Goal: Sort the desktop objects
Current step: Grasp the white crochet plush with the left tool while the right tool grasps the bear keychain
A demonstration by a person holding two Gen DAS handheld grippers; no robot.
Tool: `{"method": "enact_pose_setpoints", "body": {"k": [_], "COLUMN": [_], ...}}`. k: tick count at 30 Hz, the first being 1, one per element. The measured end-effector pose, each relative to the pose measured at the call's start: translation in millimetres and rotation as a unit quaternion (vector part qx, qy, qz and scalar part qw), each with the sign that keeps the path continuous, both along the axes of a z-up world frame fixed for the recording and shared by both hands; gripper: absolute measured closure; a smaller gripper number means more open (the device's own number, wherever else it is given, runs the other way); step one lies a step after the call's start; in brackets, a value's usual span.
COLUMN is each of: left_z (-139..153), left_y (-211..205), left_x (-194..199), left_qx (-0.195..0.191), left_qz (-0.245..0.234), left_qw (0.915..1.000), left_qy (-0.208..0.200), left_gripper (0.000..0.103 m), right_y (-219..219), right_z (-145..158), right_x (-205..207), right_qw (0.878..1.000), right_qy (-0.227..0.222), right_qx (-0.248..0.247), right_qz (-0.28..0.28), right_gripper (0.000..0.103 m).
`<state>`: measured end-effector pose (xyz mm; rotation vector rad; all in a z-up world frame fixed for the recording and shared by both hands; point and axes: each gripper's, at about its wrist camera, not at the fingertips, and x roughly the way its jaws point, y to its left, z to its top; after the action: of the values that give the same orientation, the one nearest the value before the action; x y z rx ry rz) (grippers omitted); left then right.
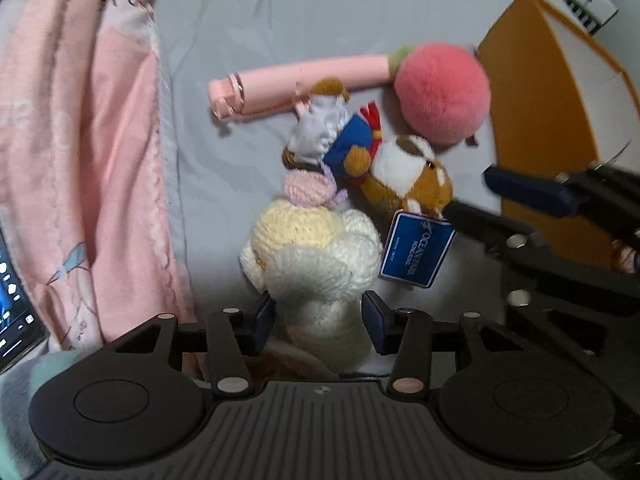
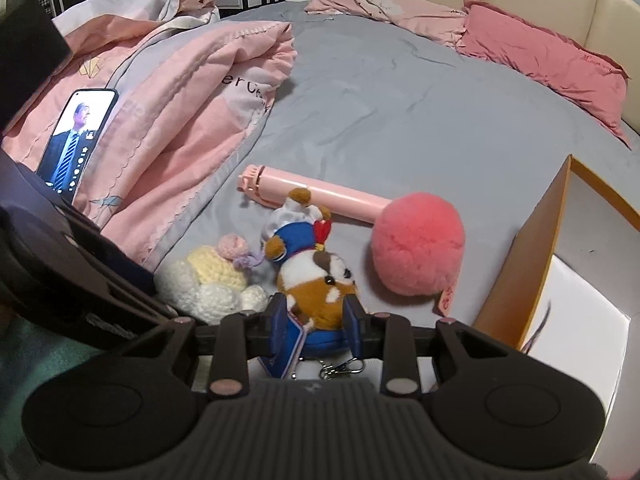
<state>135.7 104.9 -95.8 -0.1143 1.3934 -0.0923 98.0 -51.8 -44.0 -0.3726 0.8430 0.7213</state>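
Left-wrist view: your left gripper [image 1: 320, 322] points down over the grey bed [image 1: 320, 12], jaws wide on either side of the crocheted white-and-yellow toy [image 1: 316, 264], pads not pressing it. Pink stick [image 1: 296, 82], pink pompom [image 1: 442, 92] and orange box [image 1: 536, 120] lie beyond.

Right-wrist view: your right gripper [image 2: 316, 320] is narrowed, clamping the brown-and-white plush keychain [image 2: 316, 280]. Phone [image 2: 76, 142] rests on the pink quilt [image 2: 180, 92].

The right gripper [image 2: 316, 316] clamps the brown plush hamster [image 2: 316, 280] on the grey bed [image 2: 400, 112]. A crocheted toy [image 2: 212, 280] lies just beside it, a pink pompom [image 2: 418, 254] and orange box [image 2: 528, 256] further right.
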Motion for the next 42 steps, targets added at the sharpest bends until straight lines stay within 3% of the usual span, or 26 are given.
{"method": "enact_pose_setpoints", "body": {"k": [11, 19, 22, 26, 30, 32, 42], "left_z": [-23, 2, 9, 10, -1, -9, -12], "left_y": [-5, 11, 18, 33, 43, 46, 47], "left_x": [16, -1, -6, -2, 10, 15, 11], "left_qx": [-0.015, -0.029, -0.011, -0.032, -0.066, -0.089, -0.103], "left_qz": [0.009, 0.064, 0.100, 0.147, 0.163, 0.164, 0.170], "left_qw": [0.9992, 0.9966, 0.9922, 0.9847, 0.9825, 0.9815, 0.9793], "left_qy": [0.036, -0.042, -0.073, -0.087, -0.063, -0.041, -0.041], "left_gripper": [0.051, 0.061, 0.062, 0.062, 0.062, 0.061, 0.060], "right_y": [-5, -7, -2, 11, 26, 34, 58], "right_z": [-1, 3, 6, 7, 2, -3, -28], "right_x": [4, 2, 4, 7, 11, 13, 20], "right_qw": [1.000, 1.000, 1.000, 1.000, 1.000, 0.999, 0.994], "right_qy": [0.001, -0.005, -0.009, -0.009, 0.004, 0.002, -0.034], "right_qx": [0.001, -0.009, -0.013, -0.015, -0.014, -0.024, -0.100], "right_qz": [-0.009, -0.002, 0.004, 0.013, 0.023, 0.025, 0.040], "right_gripper": [0.069, 0.069, 0.069, 0.068, 0.067, 0.059, 0.050]}}
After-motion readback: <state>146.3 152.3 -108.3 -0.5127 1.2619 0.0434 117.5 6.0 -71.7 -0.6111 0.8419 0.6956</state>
